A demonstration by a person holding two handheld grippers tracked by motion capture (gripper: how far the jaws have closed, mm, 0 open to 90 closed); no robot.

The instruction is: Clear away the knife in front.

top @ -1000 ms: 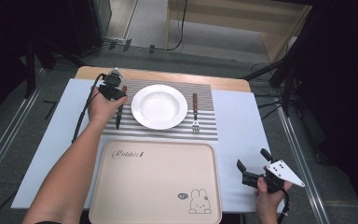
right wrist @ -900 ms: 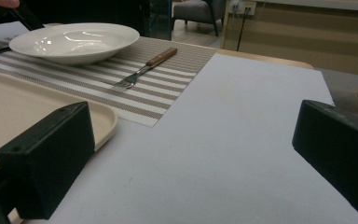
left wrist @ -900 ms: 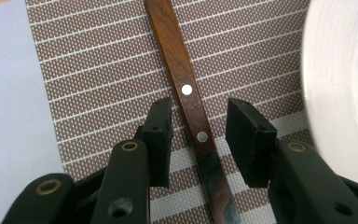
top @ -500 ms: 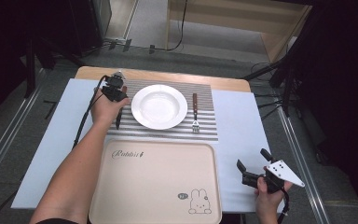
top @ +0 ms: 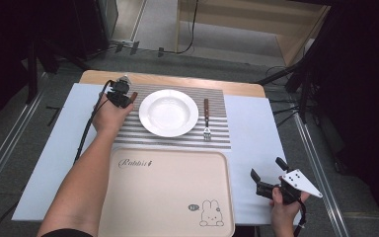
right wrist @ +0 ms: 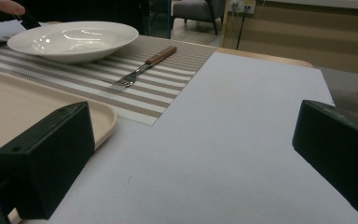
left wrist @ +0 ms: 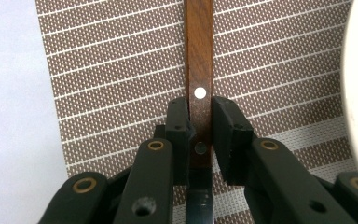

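A knife [left wrist: 199, 56] with a riveted brown wooden handle lies on the striped placemat [top: 177, 138], left of the white plate [top: 168, 112]. My left gripper [left wrist: 200, 109] points down over it. Its jaws have just been closing and now press on both sides of the handle near the blade. In the high view the left gripper [top: 121, 94] sits at the mat's far left corner, with the handle end [top: 133, 95] beside it. My right gripper [top: 267, 168] is open and holds nothing, low over the white table near the front right. Its own view shows the right gripper [right wrist: 205, 158] with wide jaws.
A fork [top: 206, 118] with a wooden handle lies right of the plate. A beige tray [top: 168, 192] with a rabbit print sits at the table's front edge. Bare white table surface [right wrist: 242, 107] lies ahead of the right gripper, and the floor drops away beyond.
The left forearm has swung a little to the right at the elbow. Both grippers stay where they were.
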